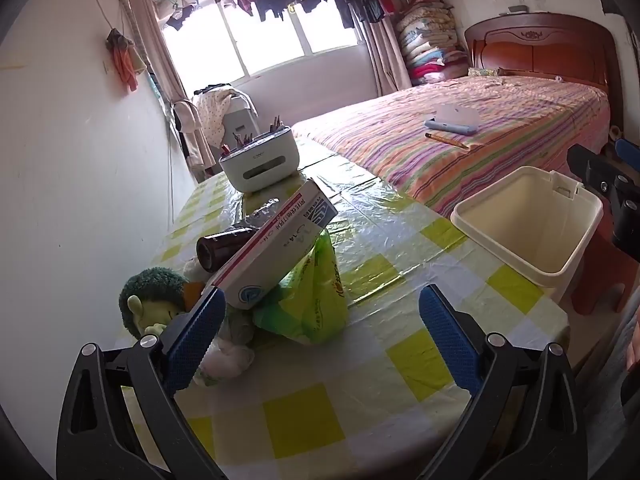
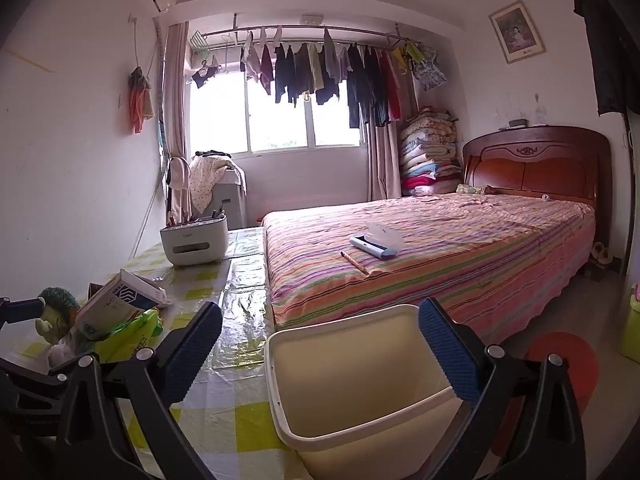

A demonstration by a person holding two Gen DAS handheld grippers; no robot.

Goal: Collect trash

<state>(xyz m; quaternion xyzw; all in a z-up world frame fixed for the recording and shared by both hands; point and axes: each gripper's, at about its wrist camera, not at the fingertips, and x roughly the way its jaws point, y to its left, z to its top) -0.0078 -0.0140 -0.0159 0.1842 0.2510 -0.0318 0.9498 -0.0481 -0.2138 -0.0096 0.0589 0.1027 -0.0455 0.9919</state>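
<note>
My left finger hides part of the toy; the box covers the bottle's far end. At five o'clock, the bin runs off frame.

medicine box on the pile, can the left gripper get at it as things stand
Probably yes. The left gripper is open, and the medicine box lies on top of the green bag just ahead, its near end beside the left finger; nothing covers it.
</note>
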